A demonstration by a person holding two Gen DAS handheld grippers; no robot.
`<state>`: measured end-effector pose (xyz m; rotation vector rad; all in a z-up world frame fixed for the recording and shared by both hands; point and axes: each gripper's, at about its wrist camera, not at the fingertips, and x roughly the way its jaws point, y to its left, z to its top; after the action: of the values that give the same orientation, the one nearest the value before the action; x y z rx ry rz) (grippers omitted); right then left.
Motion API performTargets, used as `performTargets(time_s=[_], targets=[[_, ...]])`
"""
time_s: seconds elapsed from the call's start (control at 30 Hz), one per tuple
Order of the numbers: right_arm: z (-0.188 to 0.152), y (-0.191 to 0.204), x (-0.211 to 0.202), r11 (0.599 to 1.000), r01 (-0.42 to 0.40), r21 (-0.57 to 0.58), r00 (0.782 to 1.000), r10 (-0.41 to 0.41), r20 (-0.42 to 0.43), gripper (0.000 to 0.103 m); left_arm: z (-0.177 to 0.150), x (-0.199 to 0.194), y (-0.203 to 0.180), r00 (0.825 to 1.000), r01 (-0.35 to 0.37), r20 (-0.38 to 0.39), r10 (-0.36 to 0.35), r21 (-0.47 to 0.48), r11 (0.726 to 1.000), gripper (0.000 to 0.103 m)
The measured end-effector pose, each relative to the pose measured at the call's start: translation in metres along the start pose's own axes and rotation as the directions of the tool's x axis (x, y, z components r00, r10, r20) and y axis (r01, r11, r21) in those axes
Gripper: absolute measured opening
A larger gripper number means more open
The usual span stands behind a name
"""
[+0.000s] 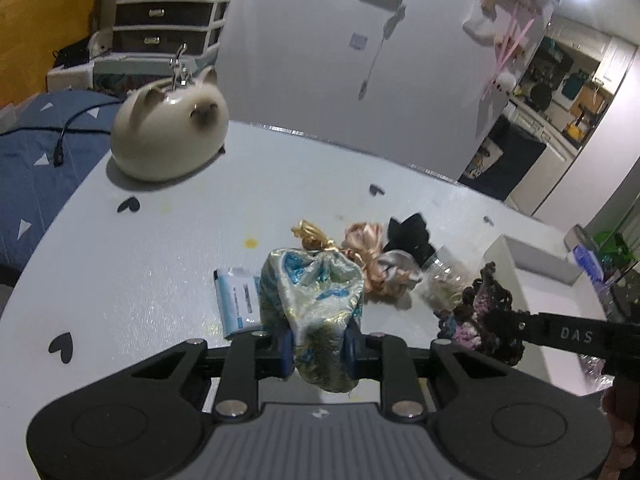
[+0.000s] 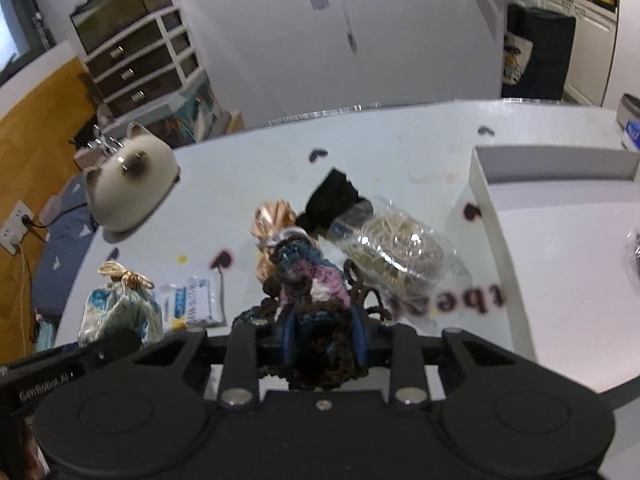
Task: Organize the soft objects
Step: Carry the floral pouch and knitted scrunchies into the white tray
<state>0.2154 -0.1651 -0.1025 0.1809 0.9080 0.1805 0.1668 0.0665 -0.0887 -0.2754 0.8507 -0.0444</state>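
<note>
White tabletop (image 1: 160, 264) with heart stickers, ceramic cat (image 1: 168, 132) at the far left, white tray (image 2: 560, 248) to my right. Left gripper (image 1: 318, 346) pinches the brocade pouch (image 1: 316, 300); right gripper (image 2: 320, 338) is clamped on the crochet piece (image 2: 312, 292). Both are lifted clear of the table. Peach scrunchie (image 2: 272, 224), black cloth (image 2: 332, 200) and plastic-wrapped bundle (image 2: 392, 248) lie loose ahead. My plan: carry both over the tray wall, keeping dangling yarn clear, lower, then release.

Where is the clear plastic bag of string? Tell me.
In the right wrist view, the clear plastic bag lies on the table just right of centre, between the black cloth and the white tray.
</note>
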Motion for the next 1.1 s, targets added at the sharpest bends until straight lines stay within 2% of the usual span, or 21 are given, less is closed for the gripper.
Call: performTargets(time_s=[0.17,0.33,0.57,0.73,1.1], targets=[[0.000,-0.011,-0.023,1.000,-0.019,0.011,0.999,0.018,0.039,0.030,0.001,-0.015,-0.016,0.999,0.014,0.030,-0.014,0.010,1.000,0.025],[-0.003,-0.030,-0.048,1.000,0.006,-0.016,0.994,-0.004,0.106,0.030,0.000,-0.024,-0.033,0.998,0.047,0.039,-0.047,-0.007,0.999,0.025],[0.002,-0.084,-0.079,1.000,0.030,0.002,0.985,-0.030,0.172,0.030,0.004,-0.035,-0.075,0.994,0.074,0.081,-0.075,0.013,0.997,0.025],[0.006,-0.133,-0.094,0.999,0.042,0.021,0.983,-0.045,0.177,0.030,0.001,-0.031,-0.127,0.991,0.096,0.086,-0.100,0.041,0.995,0.025],[0.013,-0.231,-0.111,0.999,0.050,0.020,0.985,-0.052,0.167,0.030,-0.020,-0.005,-0.245,0.986,0.160,0.039,-0.164,0.093,0.983,0.025]])
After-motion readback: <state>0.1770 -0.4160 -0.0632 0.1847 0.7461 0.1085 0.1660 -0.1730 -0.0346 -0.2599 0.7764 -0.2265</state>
